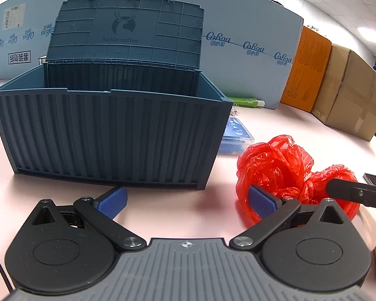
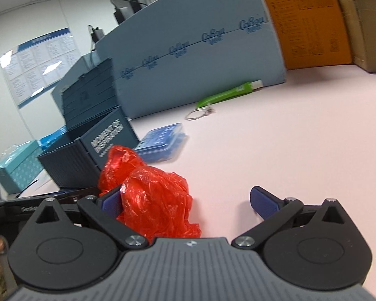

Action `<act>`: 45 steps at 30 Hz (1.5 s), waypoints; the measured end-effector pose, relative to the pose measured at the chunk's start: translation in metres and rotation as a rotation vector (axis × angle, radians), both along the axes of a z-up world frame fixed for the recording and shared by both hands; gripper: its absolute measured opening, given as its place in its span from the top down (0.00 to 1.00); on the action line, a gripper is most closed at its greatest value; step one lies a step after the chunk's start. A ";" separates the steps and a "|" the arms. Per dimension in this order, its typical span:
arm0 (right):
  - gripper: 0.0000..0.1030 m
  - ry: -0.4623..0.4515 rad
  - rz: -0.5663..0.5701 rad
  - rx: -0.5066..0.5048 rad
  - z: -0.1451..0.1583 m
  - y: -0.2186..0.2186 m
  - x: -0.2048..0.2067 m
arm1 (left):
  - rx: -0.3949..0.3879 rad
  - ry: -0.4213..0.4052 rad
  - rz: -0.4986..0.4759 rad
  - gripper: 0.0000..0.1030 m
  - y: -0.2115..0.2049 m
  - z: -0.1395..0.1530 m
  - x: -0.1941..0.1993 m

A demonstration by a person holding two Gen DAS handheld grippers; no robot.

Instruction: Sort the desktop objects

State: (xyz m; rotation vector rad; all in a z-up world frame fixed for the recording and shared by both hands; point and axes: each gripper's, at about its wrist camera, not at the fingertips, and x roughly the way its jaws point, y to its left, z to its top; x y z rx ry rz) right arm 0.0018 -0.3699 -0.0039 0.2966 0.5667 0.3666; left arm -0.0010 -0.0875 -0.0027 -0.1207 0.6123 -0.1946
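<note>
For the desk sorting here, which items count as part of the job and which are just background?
Part of the job:
- dark blue ribbed storage box, lid open
- crumpled red plastic bag
- clear blue plastic case
- green tube
- metal key ring

Just lying about:
- light blue printed carton
- orange carton
- brown cardboard box
- teal patterned box

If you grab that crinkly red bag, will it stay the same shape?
Probably not. The red plastic bag looks thin and crumpled, so it should squash and flop. It seems light, likely to slide on the smooth pink table if pushed. The film looks shiny, so it might slip from loosely closed jaws.
</note>
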 end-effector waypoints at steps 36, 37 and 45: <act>0.00 -0.089 -0.110 -0.003 0.007 -0.007 -0.017 | 0.043 -0.032 0.026 0.00 -0.006 0.002 -0.007; 0.00 -0.098 -0.113 -0.007 0.007 -0.006 -0.018 | 0.039 -0.035 0.027 0.00 -0.005 0.002 -0.008; 0.00 -0.133 -0.107 -0.022 0.010 -0.004 -0.022 | 0.039 -0.043 0.018 0.00 -0.005 0.003 -0.009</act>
